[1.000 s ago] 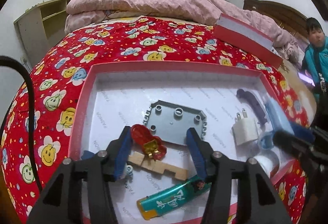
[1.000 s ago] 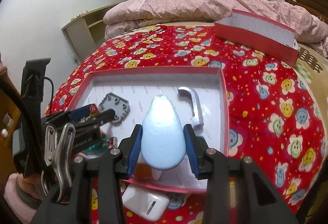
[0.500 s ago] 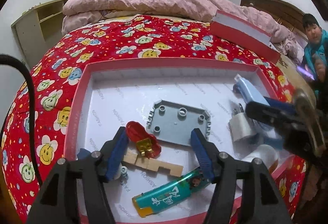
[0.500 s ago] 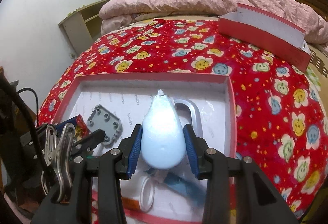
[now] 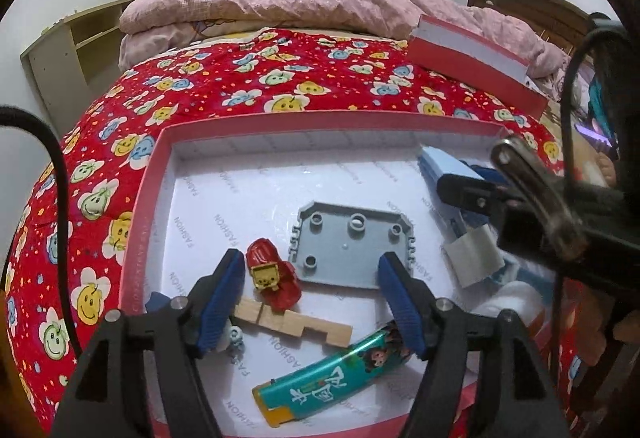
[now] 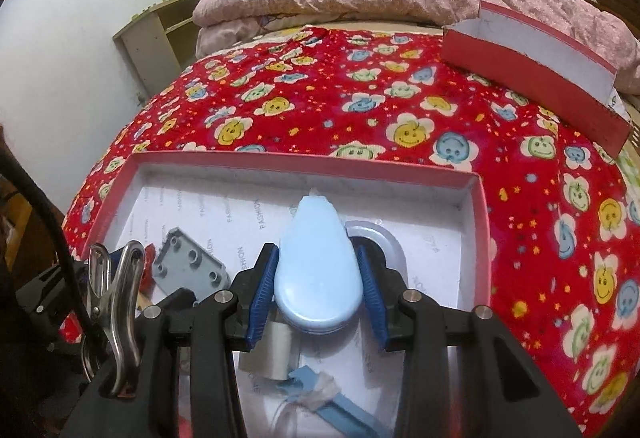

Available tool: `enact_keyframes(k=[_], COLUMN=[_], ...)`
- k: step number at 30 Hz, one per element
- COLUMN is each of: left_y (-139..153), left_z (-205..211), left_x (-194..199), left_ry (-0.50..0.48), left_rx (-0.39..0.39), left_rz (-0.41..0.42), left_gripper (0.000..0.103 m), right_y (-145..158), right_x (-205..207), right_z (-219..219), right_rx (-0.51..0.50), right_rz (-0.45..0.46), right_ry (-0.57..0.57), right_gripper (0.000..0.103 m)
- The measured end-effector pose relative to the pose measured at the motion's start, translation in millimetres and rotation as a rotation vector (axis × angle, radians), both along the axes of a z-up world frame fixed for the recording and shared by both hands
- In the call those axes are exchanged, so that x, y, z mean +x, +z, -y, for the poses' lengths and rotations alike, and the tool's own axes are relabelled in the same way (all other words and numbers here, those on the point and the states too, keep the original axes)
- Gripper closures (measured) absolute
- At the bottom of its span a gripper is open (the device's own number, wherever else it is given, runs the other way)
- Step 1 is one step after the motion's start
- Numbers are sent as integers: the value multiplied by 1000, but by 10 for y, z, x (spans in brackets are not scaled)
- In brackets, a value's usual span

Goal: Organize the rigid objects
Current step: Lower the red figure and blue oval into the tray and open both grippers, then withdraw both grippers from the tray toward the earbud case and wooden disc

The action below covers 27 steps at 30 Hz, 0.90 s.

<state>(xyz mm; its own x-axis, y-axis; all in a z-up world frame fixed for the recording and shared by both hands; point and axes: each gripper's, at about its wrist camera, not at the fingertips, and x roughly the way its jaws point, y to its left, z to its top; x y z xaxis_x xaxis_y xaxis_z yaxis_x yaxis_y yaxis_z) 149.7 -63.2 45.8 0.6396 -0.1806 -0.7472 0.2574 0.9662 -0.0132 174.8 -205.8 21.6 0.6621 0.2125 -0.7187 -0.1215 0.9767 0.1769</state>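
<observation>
Left hand-held gripper (image 5: 312,298) just spread wide, dropping the small red toy (image 5: 273,278) into the shallow pink-rimmed white box (image 5: 320,117), while the right hand-held gripper (image 6: 318,288) brings in a clamped pale-blue teardrop-shaped plastic case (image 6: 318,270).

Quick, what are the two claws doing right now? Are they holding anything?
Left claw: open, jaws just been opening, gripping nothing; the red toy lies loose between them.
Right claw: shut on the light blue teardrop-shaped case.
</observation>
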Motion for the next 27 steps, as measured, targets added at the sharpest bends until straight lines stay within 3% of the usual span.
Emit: enact_keyframes(k=[3,6,11,15,27], left_y=[-4,-5,-4,10,176], left_z=[14,17,15,4,-77], left_x=[-2,0,3,-13,-172], left_ry=[-2,0,-2,5,29], left_rx=[7,6,1,-2,-28], left_rz=[1,-1,-18,-29,-13], left_gripper=[28,28,28,28,28], right_y=[3,6,54,157,256], right_x=[1,-5,-49,-143,-532], right_z=[0,9,88,118,216], right_rx=[8,7,41,44,71], right_rz=[6,11,-1,29,42], right_ry=[6,-3,-22,-15,16], right_gripper=[58,47,46,37,37])
